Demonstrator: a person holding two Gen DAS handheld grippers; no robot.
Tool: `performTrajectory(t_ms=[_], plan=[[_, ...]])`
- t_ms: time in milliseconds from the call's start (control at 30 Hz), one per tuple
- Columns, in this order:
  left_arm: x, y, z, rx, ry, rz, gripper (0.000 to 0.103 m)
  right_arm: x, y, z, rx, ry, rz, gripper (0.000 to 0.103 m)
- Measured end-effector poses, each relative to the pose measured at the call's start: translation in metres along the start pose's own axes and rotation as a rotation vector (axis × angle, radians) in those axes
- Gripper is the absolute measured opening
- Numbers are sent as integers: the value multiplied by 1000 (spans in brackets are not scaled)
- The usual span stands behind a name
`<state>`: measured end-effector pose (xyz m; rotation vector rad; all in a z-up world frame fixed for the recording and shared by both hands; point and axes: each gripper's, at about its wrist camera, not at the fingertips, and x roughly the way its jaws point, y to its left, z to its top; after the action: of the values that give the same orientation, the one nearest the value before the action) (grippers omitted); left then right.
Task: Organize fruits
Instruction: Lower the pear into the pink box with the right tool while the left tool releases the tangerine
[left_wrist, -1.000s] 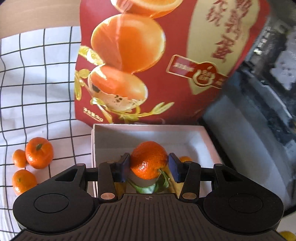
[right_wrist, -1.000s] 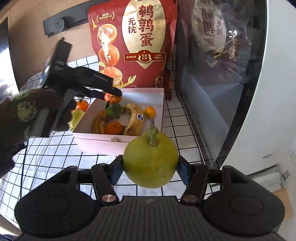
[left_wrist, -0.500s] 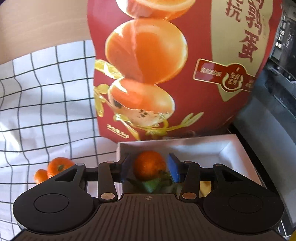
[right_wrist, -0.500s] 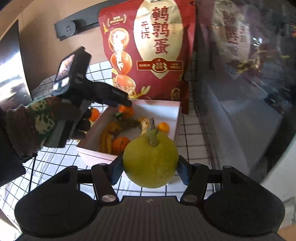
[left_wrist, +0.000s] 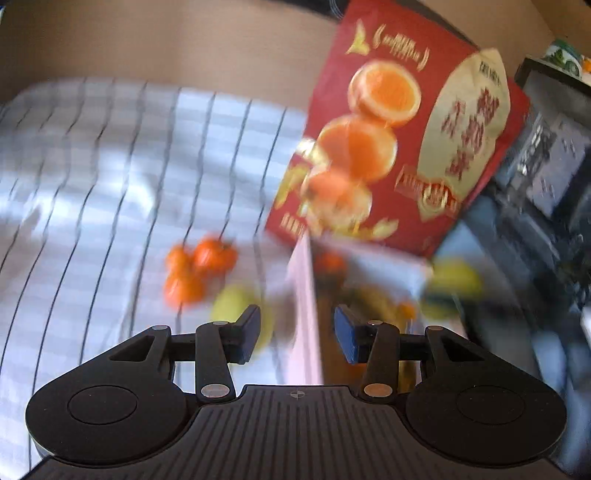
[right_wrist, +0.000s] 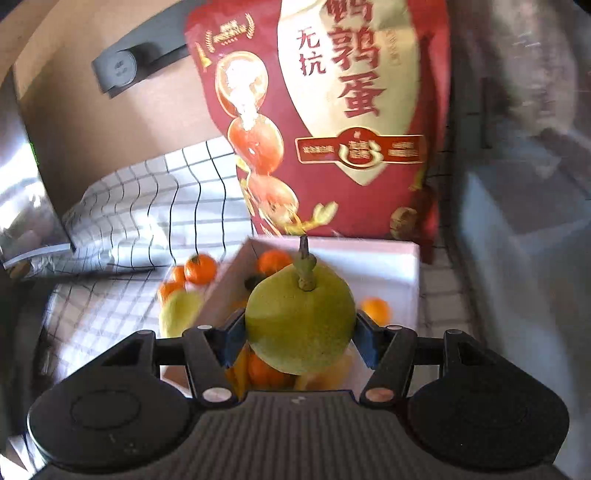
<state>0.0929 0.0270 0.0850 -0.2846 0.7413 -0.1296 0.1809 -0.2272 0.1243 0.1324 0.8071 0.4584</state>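
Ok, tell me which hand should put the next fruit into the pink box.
Right. Its tongs are shut on the green pear, hanging over the pink box. The left tongs are open with nothing between them.

Glossy red bag, checked cloth, matt-skinned pear.
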Motion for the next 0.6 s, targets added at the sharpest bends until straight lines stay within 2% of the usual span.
performTrajectory(t_ms=[133,233,333,600], plan=[[-15,18,-41,-40,78,21,49,54,20,18,-32,58,-25,61],[-21,32,-61,-91,104,27,49,83,25,18,-45,116,-46,61],[-27,49,-73,-147,117,29,49,96,28,12,-53,145,-88,61],[-36,73,-77,-191,114,48,49,99,41,-1,-132,159,-141,61]])
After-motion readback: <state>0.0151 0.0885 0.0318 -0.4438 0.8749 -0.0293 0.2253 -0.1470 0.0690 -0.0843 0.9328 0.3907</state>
